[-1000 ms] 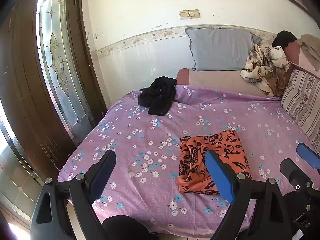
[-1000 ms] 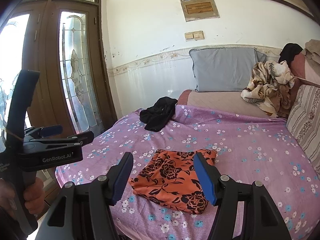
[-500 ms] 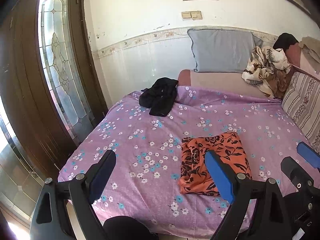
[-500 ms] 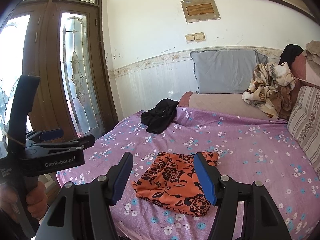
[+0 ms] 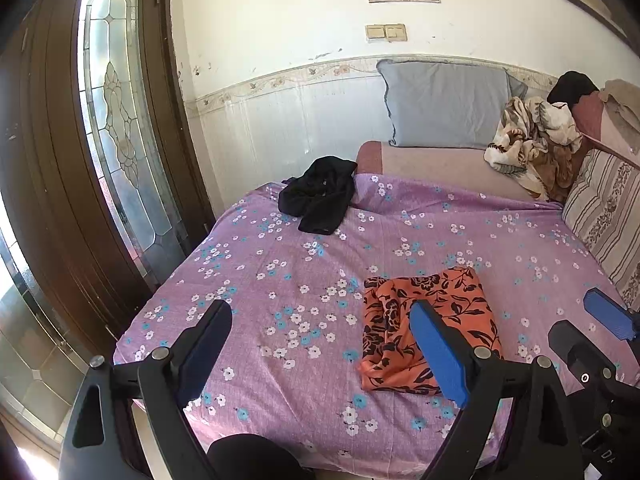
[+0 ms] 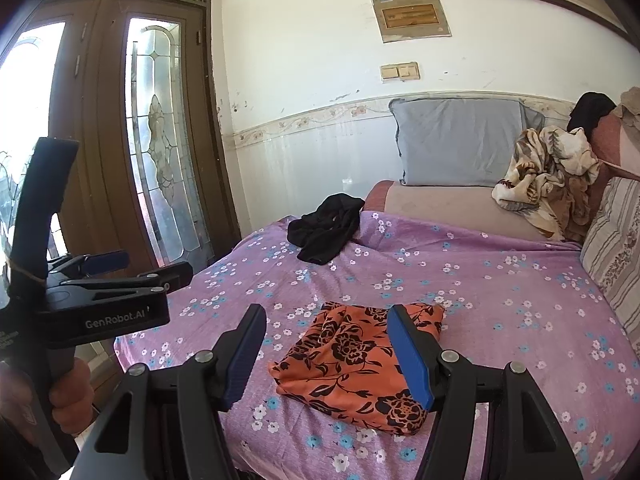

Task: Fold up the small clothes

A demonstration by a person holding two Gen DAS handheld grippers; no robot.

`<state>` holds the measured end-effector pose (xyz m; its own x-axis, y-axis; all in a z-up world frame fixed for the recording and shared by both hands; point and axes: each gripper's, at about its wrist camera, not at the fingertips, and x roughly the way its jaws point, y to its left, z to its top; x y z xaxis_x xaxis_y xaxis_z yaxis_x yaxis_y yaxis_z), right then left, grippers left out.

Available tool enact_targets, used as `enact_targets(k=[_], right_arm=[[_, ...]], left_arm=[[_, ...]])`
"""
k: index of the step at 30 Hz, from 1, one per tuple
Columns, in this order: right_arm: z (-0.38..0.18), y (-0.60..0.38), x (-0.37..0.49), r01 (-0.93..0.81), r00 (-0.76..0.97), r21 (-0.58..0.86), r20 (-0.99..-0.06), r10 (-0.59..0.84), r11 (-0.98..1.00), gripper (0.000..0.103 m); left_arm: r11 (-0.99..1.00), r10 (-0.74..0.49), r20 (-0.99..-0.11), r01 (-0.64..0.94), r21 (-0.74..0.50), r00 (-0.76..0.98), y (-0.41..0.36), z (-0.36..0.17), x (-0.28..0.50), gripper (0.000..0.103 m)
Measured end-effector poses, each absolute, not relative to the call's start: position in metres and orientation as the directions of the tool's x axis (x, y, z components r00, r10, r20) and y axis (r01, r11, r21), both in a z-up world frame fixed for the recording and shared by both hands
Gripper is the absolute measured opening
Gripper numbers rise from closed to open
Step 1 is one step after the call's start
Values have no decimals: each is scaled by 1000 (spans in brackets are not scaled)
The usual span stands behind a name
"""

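A folded orange cloth with a black flower print (image 5: pixel 430 326) lies on the purple flowered bedsheet (image 5: pixel 288 276) near the bed's front edge; it also shows in the right wrist view (image 6: pixel 356 364). A crumpled black garment (image 5: pixel 318 196) lies at the far left of the bed, also seen in the right wrist view (image 6: pixel 326 232). My left gripper (image 5: pixel 320 352) is open and empty, held back above the front edge. My right gripper (image 6: pixel 326 354) is open and empty, held back from the orange cloth. The left gripper also appears at the left of the right wrist view (image 6: pixel 132 266).
A grey pillow (image 5: pixel 444 104) leans on the back wall. A patterned blanket heap (image 5: pixel 532 144) and a striped cushion (image 5: pixel 604 208) sit at the right. A wooden door with stained glass (image 5: pixel 116 128) stands left of the bed.
Both grippers have drawn back and risen slightly from the bed; the orange cloth lies still and looks a little lower in both views. Both stay open.
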<state>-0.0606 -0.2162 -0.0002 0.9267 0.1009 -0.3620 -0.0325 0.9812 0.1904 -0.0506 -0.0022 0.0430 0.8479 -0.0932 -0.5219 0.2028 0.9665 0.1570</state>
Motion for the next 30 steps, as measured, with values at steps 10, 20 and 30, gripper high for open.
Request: enact_targets(k=[10, 20, 30], right_arm=[[-3, -208, -50, -52, 919, 177, -377, 116, 983, 67], [-7, -199, -40, -68, 910, 165, -393, 129, 984, 67], [-10, -197, -34, -75, 905, 162, -404, 135, 984, 67]], left_arm=[[969, -100, -529, 203, 141, 843, 1, 41, -46, 91], [972, -106, -537, 202, 123, 837, 9, 38, -41, 91], [973, -114, -539, 203, 108, 834, 15, 37, -39, 91]])
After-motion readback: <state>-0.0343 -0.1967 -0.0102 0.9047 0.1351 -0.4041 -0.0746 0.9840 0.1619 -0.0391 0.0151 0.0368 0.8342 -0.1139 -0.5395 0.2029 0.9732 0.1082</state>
